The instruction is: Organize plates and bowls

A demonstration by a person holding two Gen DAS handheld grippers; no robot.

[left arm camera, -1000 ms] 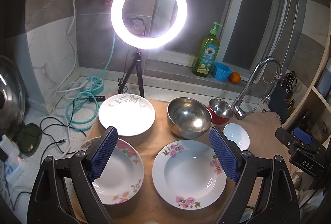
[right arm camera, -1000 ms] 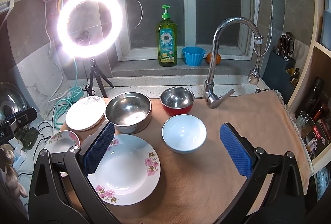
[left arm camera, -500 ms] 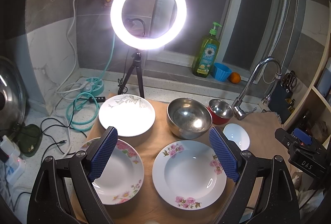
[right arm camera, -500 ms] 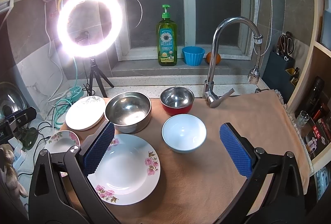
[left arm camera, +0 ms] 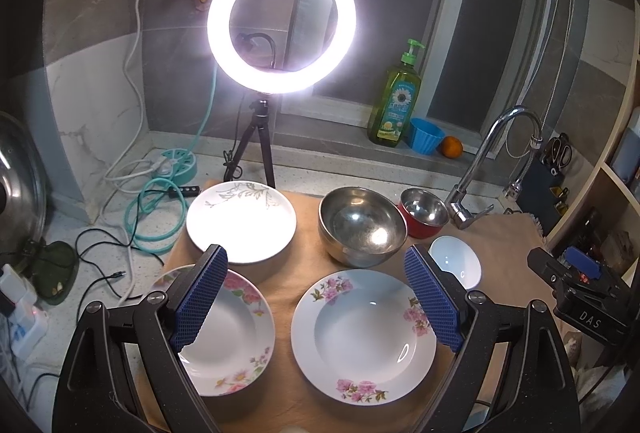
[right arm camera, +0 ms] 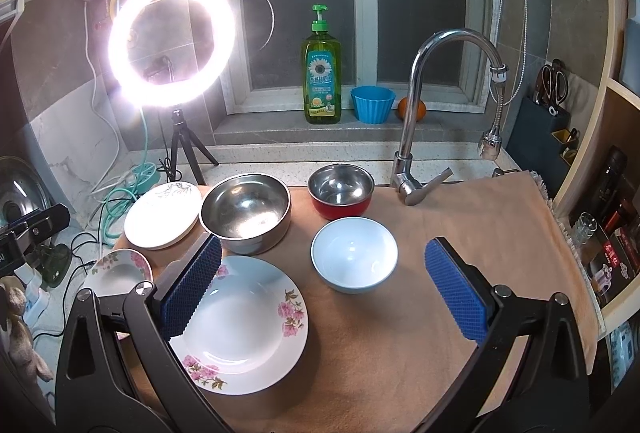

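Observation:
On the tan cloth lie two pink-flowered plates: one on the left and one in the middle. Behind them stand a white plate with a grey leaf pattern, a large steel bowl, a red steel-lined bowl and a small white bowl. My left gripper hovers open above the two flowered plates, holding nothing. In the right wrist view my right gripper hangs open over the white bowl and the flowered plate, also holding nothing.
A lit ring light on a tripod stands behind the plates. The tap rises at the back right. Dish soap, a blue cup and an orange sit on the sill. Cables lie at left; shelves at right.

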